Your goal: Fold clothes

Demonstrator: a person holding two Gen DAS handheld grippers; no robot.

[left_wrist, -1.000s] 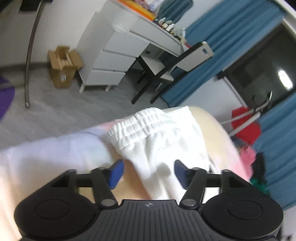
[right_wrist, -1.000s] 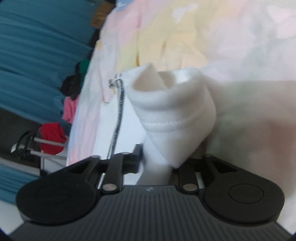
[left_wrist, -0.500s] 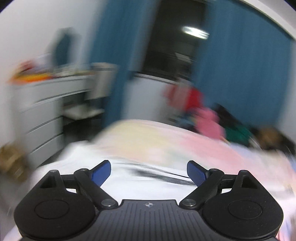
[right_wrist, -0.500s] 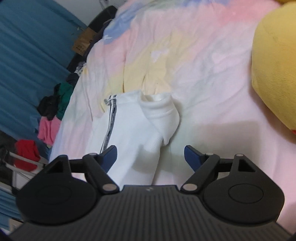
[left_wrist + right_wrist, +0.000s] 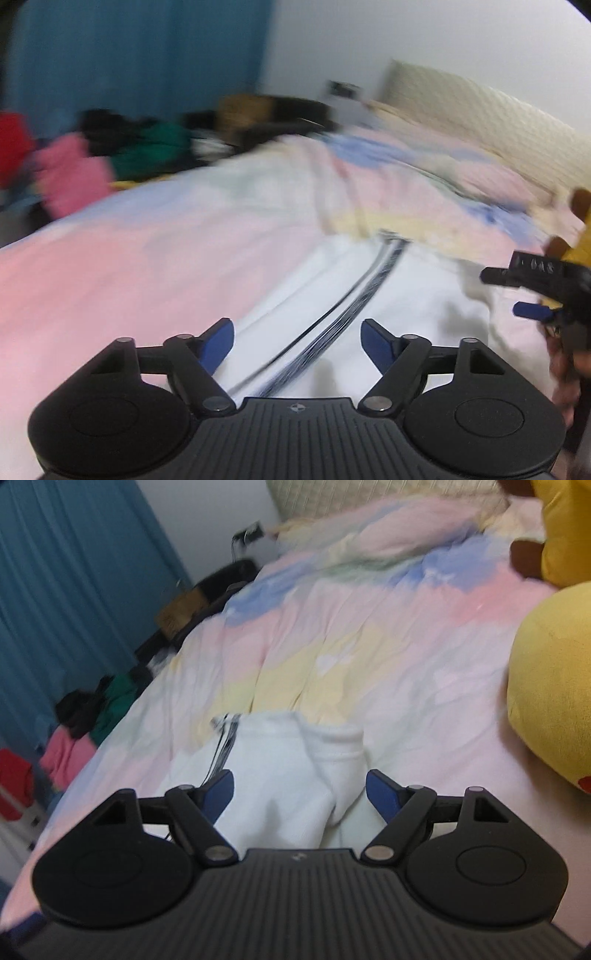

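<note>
Far left in the left wrist view, against the blue curtain (image 5: pixel 140 55): a blurred heap of clothes (image 5: pixel 74 166), red, pink, black and green, off the far edge of the bed. Nearer and rightward, spread across the whole middle: a pastel duvet (image 5: pixel 147 266) in pink, pale blue and yellow patches. On top of it, running from the near centre away to the right: white trousers (image 5: pixel 424 295) with a dark side stripe (image 5: pixel 354 306), lying long and fairly flat. Over the near end of that stripe: the left gripper (image 5: pixel 297 338), blue pads apart, having just narrowed a little, nothing between them, only cloth underneath. Far right in the same view: the right gripper (image 5: pixel 532 295), seen side-on, one blue pad showing, close to the trousers' far right end, with a hand (image 5: pixel 569 362) behind it. Beyond, a quilted cream headboard (image 5: pixel 480 118).

Left in the right wrist view: the same curtain (image 5: pixel 74 590) and clothes heap (image 5: pixel 88 716) beside the bed. Centre, near: the trousers (image 5: pixel 280 775), waistband end bunched and folded over, lying on the duvet (image 5: pixel 369 627). Above that bunch: the right gripper (image 5: pixel 299 794), pads wide apart, just opened, gripping nothing, cloth lying loose below. Right edge: a yellow plush toy (image 5: pixel 550 686) resting on the duvet, well apart from the trousers.
</note>
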